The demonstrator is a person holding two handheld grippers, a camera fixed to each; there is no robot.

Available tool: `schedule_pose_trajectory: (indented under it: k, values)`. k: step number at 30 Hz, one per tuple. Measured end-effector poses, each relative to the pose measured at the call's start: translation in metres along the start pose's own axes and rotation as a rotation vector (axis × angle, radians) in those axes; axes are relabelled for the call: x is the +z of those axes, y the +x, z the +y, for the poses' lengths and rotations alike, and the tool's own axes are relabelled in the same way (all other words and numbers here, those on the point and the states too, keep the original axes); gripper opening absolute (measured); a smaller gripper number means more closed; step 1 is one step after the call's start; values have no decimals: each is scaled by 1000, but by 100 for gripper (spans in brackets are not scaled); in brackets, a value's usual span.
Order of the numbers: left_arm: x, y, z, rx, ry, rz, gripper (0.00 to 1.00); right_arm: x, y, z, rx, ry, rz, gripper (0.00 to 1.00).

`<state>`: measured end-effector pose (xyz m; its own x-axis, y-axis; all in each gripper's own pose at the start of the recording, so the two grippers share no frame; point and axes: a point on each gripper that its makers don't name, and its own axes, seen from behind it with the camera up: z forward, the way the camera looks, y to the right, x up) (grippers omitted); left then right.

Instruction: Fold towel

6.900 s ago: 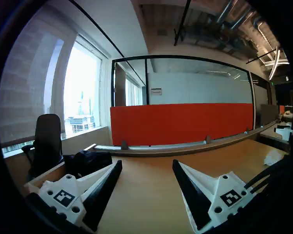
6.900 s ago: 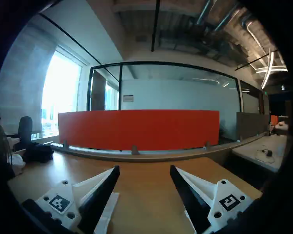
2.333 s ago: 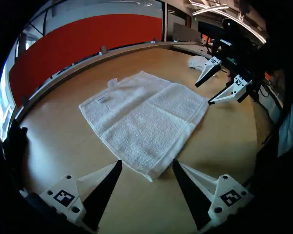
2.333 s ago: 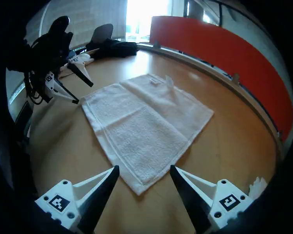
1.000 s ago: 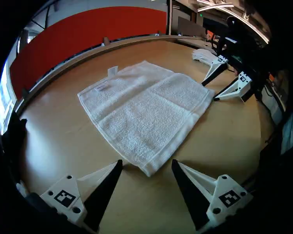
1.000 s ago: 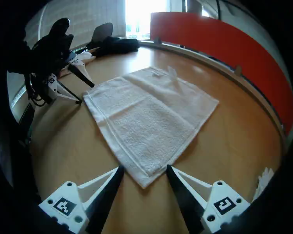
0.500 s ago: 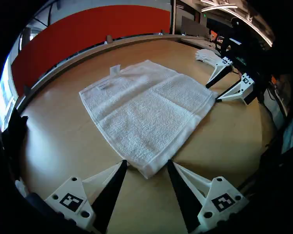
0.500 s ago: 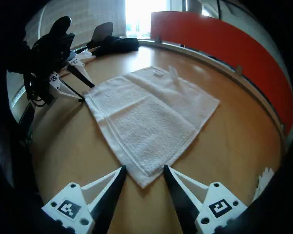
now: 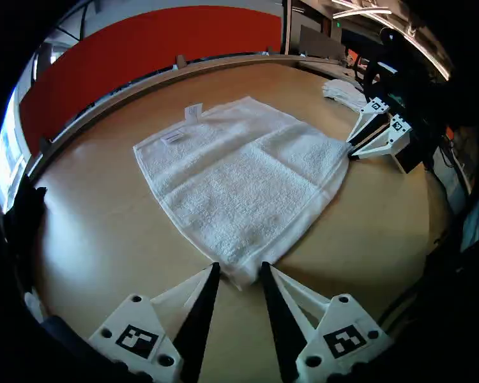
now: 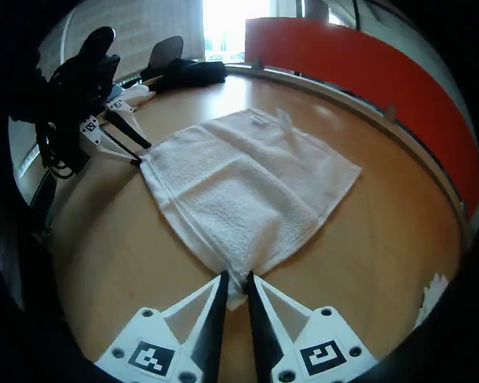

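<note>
A white towel (image 9: pixel 246 172) lies flat on the wooden table (image 9: pixel 99 210), folded once, with a tag at its far edge. In the left gripper view, my left gripper (image 9: pixel 238 267) straddles the towel's near corner; its jaws have narrowed but stand apart, so it is open. The right gripper (image 9: pixel 351 152) sits at the towel's right corner, held by a hand. In the right gripper view, my right gripper (image 10: pixel 236 276) is shut on the near corner of the towel (image 10: pixel 252 179), which bunches between the fingers. The left gripper (image 10: pixel 142 154) is at the far left corner.
A red partition (image 9: pixel 156 38) runs along the table's far edge. A pile of white cloth (image 9: pixel 345 92) lies behind the right gripper. A black bag (image 10: pixel 188 71) and a chair (image 10: pixel 166 51) stand by the window. White cloth (image 10: pixel 434 287) sits at the table's right edge.
Both grippers moved down onto the towel's two near corners. The right gripper closed onto its corner. The left gripper's jaws narrowed around its corner. The towel edge puckered slightly.
</note>
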<state>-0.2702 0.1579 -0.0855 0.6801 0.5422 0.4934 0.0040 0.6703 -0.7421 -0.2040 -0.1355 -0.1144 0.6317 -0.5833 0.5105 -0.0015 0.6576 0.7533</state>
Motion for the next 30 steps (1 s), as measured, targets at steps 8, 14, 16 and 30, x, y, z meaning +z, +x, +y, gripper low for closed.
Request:
schedule_pose_trajectory:
  k: [8,14,16,30]
  values:
    - [0,2,0,-27,7,-5,22,3,0,1,10,-5,-2,18]
    - [-1,3,1,-70,-4,-6,20,4,0,2,11,-5,-4,17]
    - [-1,4,2,-77,-8,-5,19,5,0,2,12,-5,-6,17]
    - [0,3,5,-26,1,-41,18,6,1,3,7,-7,-9,15]
